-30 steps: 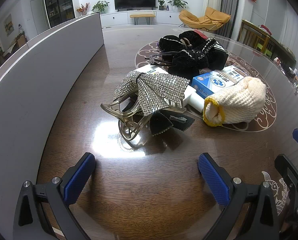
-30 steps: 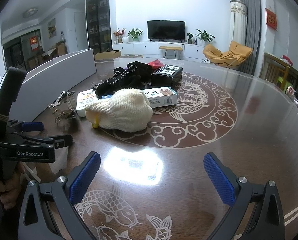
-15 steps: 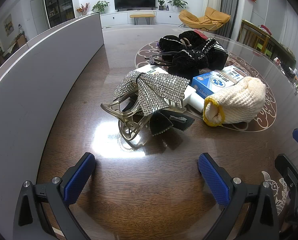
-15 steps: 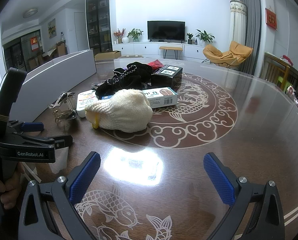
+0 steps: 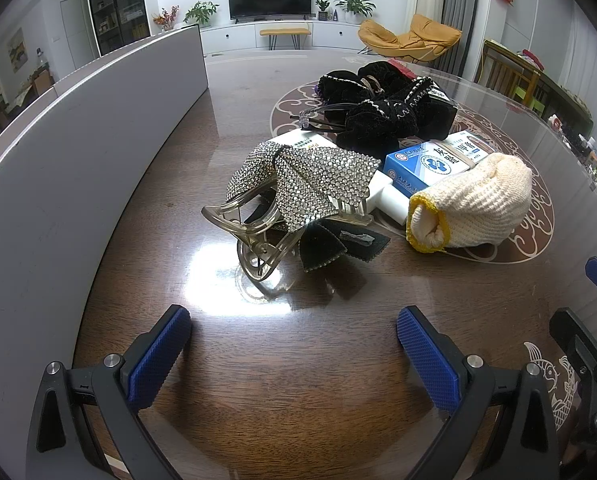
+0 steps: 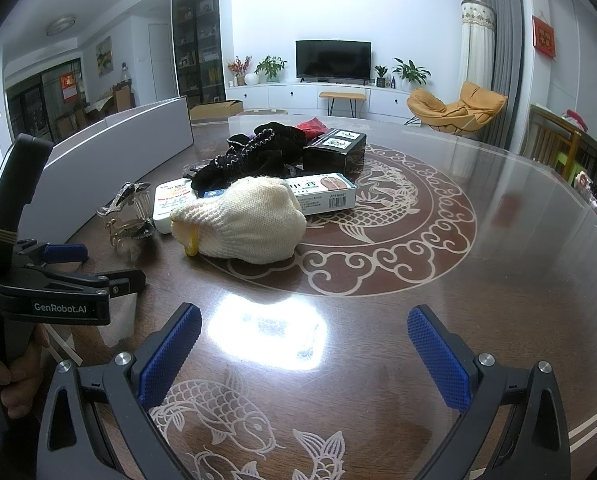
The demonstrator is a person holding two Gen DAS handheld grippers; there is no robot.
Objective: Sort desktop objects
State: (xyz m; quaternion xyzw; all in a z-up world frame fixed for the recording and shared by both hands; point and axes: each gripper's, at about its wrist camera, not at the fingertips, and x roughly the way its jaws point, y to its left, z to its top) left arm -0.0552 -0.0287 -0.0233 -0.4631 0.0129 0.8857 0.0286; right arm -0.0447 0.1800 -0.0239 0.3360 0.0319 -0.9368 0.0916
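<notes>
Left gripper (image 5: pixel 294 336): both blue-padded fingers spread wide apart with nothing between them, hovering low over the dark glossy wooden tabletop (image 5: pixel 258 380).
Right gripper (image 6: pixel 304 340): also spread wide and empty, over the cream fish-and-scroll inlay of the tabletop.
Nearest item: a clear plastic claw hair clip covered in silver rhinestone mesh (image 5: pixel 298 192), straight ahead of the left gripper and a little beyond its fingertips, not touched.
Clip pose: lying tilted, its curved clear prongs toward the gripper, with black fabric pieces under its far side.
Further ahead, to the right: a cream knitted glove with a yellow cuff (image 5: pixel 470 208), balled up, resting against a blue-and-white cardboard medicine box (image 5: pixel 430 160).
Behind those: a heap of black velvet scrunchies with pale trim (image 5: pixel 382 108), farthest from the left gripper.
Left of the gripper: a long grey-white panel (image 5: pixel 78 140) running along the tabletop edge.
From the right gripper: the glove lies ahead and to the left, well apart; the clip is farther left, near the left gripper.
Step in hand: probably the first pick, most likely the clip with the left gripper.
Doing it well: come in level, straddle the clip's solid clear body rather than the loose mesh, and close gently since slick plastic may slip.
Risk: dragging the black fabric along with the clip.
</notes>
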